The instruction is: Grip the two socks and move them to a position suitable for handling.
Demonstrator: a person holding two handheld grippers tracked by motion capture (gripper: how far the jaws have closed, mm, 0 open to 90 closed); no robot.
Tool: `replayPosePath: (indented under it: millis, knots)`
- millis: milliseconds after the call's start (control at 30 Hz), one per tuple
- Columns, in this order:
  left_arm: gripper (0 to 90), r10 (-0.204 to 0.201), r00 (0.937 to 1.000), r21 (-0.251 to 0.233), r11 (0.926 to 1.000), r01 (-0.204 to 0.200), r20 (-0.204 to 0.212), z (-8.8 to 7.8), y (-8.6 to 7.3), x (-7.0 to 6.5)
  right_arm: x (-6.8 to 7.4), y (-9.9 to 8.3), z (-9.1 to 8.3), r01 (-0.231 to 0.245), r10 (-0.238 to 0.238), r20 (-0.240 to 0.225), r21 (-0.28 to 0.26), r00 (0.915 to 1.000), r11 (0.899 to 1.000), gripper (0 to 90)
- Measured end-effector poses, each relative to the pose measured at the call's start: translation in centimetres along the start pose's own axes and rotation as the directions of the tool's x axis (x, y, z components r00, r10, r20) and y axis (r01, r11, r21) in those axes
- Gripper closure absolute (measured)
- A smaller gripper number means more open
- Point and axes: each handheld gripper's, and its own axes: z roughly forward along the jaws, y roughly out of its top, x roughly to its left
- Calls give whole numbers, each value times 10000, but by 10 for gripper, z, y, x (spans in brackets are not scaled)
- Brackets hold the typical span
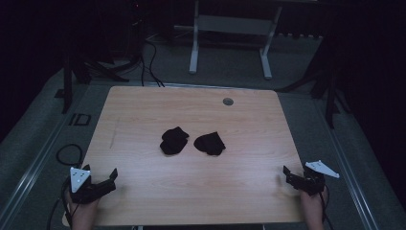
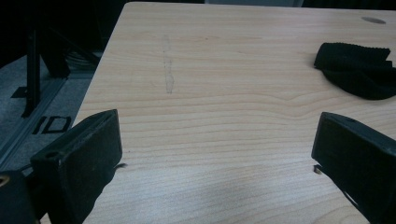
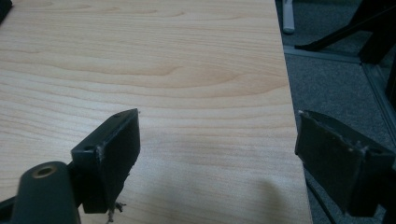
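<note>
Your pale wood desk [image 1: 191, 191] fills the frame's centre, two black cloth bundles [image 1: 174, 140] mid-frame, grey carpet [image 1: 43, 129] around it in a dark room. Your left tool [image 1: 100, 181] at lower left and right tool [image 1: 293, 176] at lower right both gape empty.

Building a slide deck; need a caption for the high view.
Two black socks lie mid-table; open left hand-held gripper and right hand-held gripper wait at near corners.

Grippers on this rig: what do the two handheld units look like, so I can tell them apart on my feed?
Both look alike: the left gripper and right gripper are black bodies with two flat, blocky black jaws. Each carries a pale grey three-cornered plate on top and trails a dark cable. The left gripper view shows a brass-coloured ring at its base. No sleeves are visible.
</note>
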Motion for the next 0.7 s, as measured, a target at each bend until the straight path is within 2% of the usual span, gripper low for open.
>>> replayPosePath:
  millis: [133, 333, 400, 567, 667, 700]
  knots:
    - [19, -46, 10000, -15, 10000, 46, 6, 0, 0, 0, -1, 0, 0, -45, 45, -99, 29, 9999, 10000, 141]
    - [19, -92, 10000, -87, 9999, 93, 9, -1, 1, 0, -2, 1, 3, -18, 39, -452, 453, 9990, 9990, 149]
    - [19, -75, 9999, -83, 9999, 76, 68, -1, 1, 0, 0, 2, 4, 148, -111, -592, 631, 9982, 9979, 148]
    - [19, 105, 9997, 9, 9999, -105, 206, 0, 1, -3, 8, 9, 8, 462, -286, -1649, 1044, 9859, 9935, 142]
    - [19, 181, 9994, 8, 9998, -181, 302, 0, 2, -5, 12, 14, 10, 622, -403, -1866, 1128, 9816, 9917, 141]
    - [19, 242, 9988, -24, 9997, -241, 419, 1, 2, -7, 17, 18, 12, 705, -447, -2077, 1184, 9772, 9905, 139]
